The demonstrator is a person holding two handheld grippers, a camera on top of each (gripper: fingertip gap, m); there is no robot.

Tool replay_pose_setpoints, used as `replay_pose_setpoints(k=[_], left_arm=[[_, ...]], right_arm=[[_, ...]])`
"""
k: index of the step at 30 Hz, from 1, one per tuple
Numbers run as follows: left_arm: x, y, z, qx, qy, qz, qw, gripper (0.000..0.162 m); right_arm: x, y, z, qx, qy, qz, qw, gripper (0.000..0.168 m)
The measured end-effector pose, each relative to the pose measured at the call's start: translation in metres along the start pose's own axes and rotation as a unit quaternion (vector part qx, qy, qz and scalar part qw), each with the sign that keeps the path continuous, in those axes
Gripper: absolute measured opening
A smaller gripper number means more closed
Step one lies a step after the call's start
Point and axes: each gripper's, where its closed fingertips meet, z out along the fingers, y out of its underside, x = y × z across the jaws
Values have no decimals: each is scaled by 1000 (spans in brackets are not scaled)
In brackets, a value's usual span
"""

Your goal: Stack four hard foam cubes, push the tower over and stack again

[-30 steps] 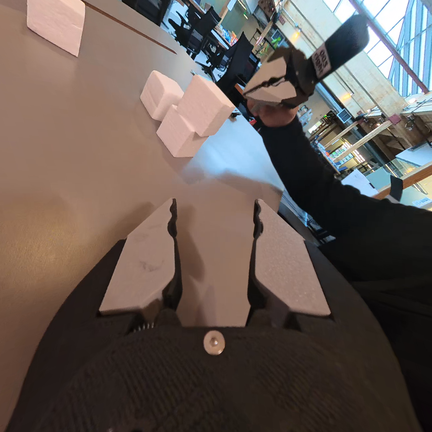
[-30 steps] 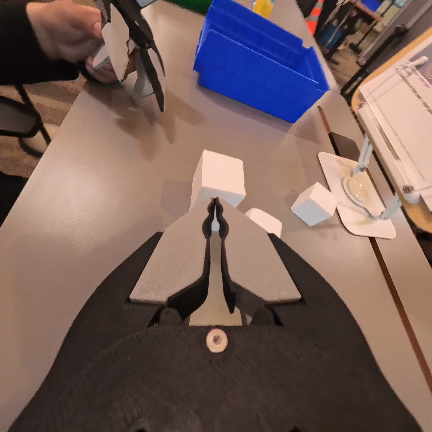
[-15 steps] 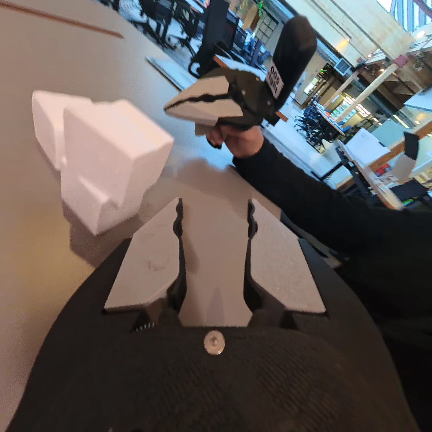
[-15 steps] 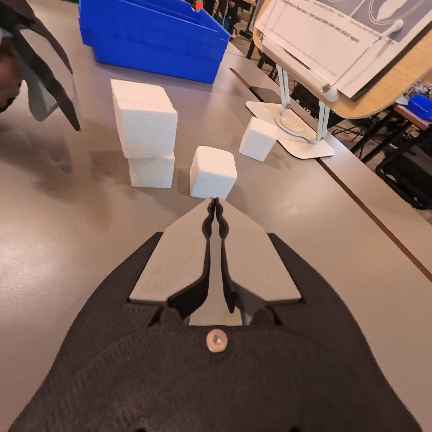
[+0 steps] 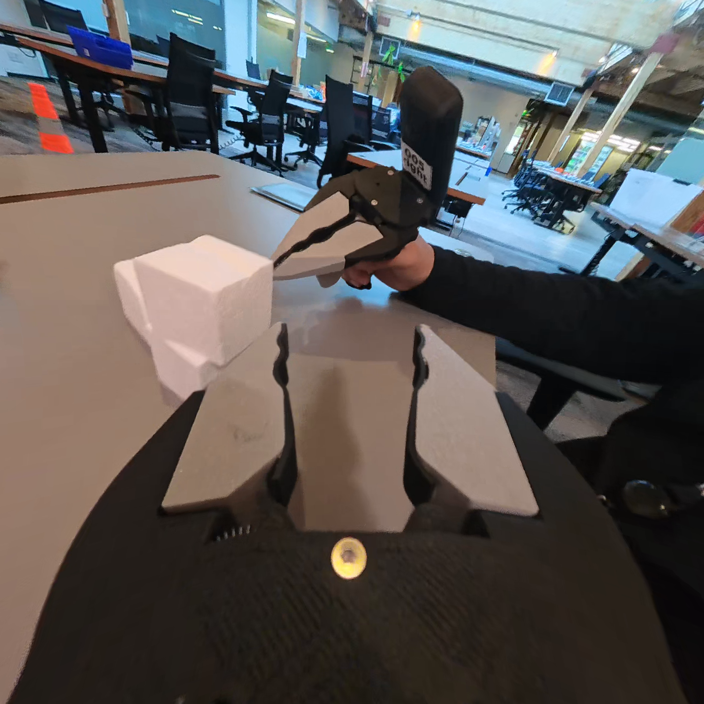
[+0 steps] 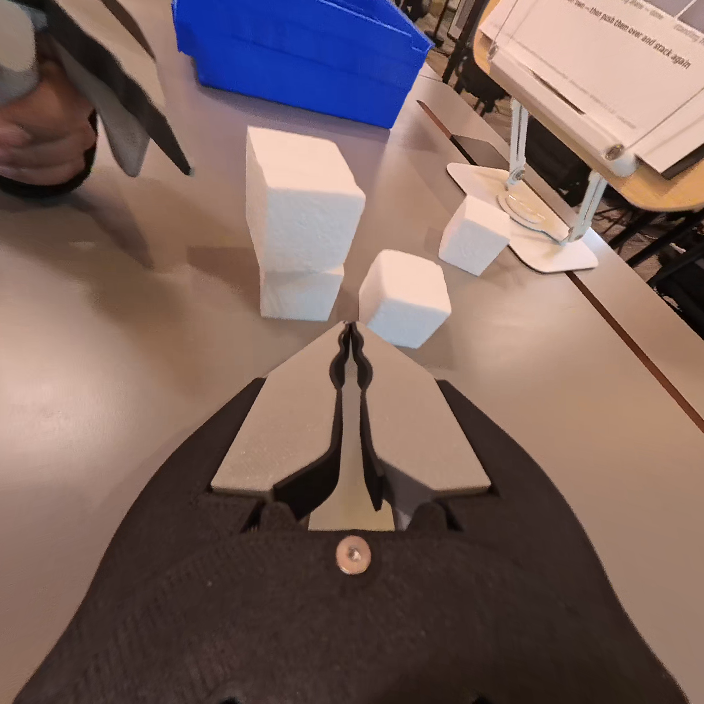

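Now, change: right gripper [image 6: 348, 324] has dropped low, tip toward the two-cube stack.
Right gripper: fingers pressed together, empty; centre frame.
Left gripper [image 5: 348, 335]: spread, empty, just beside the stack at centre left.
Stack: top cube [image 6: 301, 202] sits skewed on bottom cube [image 6: 301, 291], centre of the worktop [image 6: 114, 362].
Loose cubes: third cube [image 6: 404, 297] just right of stack; fourth cube [image 6: 472, 240] by the white stand base [image 6: 548, 251], possibly touching.
Meaning: probably a push-over or re-squaring comes next; two cubes unstacked.

We see white cubes [image 6: 304, 205] of grainy, matt foam on a smooth, satin grey table [image 6: 114, 343]. The bin [image 6: 304, 57] looks glossy blue plastic. Our fingers [image 5: 236, 430] are matt, finely textured grey.
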Motion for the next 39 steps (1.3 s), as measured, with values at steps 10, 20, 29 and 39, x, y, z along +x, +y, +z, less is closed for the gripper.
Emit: replay_pose_setpoints(k=[10,20,29,39], left_arm=[[15,-6,-19,21,7,58,998,63],[19,-4,-17,22,9,68,997,64],[16,-2,-15,17,7,63,998,65],[16,4,-11,1,-1,76,997,64]], right_arm=[[-26,-68,69,56,-11,38,998,0],[-9,-61,66,51,34,42,997,0],[57,-30,30,45,165,119,978,9],[97,-1,13,18,272,171,947,64]])
